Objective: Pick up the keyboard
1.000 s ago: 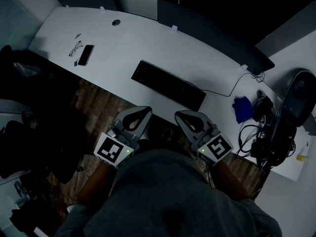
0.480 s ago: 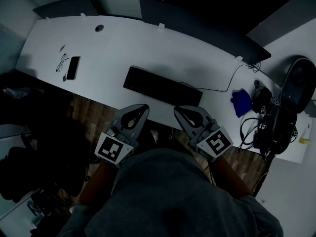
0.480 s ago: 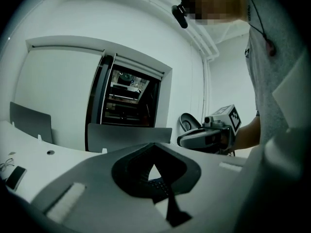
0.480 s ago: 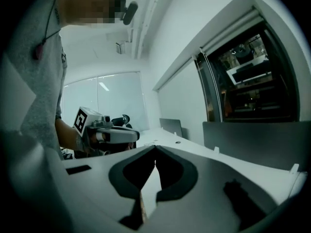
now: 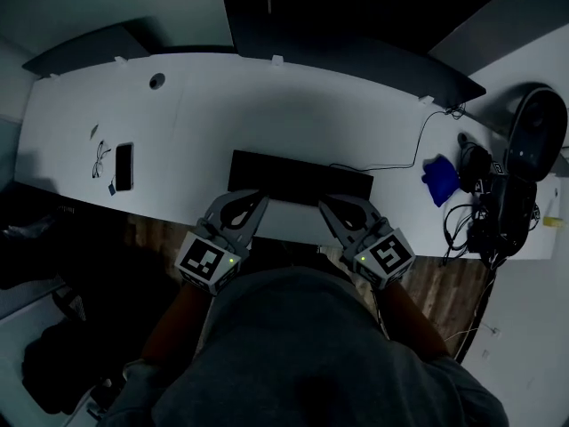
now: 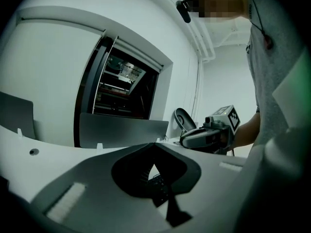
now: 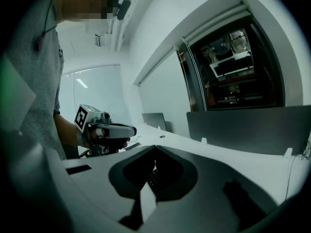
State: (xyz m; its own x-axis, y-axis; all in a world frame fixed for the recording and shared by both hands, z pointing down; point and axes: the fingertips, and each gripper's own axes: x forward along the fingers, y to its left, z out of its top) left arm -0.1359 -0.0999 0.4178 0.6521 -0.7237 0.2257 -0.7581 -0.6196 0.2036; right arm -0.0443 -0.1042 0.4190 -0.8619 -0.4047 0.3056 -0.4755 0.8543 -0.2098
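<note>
Black keyboard (image 5: 300, 183) on white desk (image 5: 267, 114); left gripper (image 5: 256, 199), right gripper (image 5: 325, 203) at its near edge, jaws pressed together.

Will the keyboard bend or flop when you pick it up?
Probably stiff: the keyboard looks like one flat, hard slab. It is long and thin, so lifting one end alone may tip it. Its cable trails across the desk and might tug.

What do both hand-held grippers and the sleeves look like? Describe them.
The left hand-held gripper and right hand-held gripper match: grey curved jaws framing a teardrop opening, a rear cube with black-and-white square markers, a small green light. The person wears a grey shirt; forearms bare.
</note>
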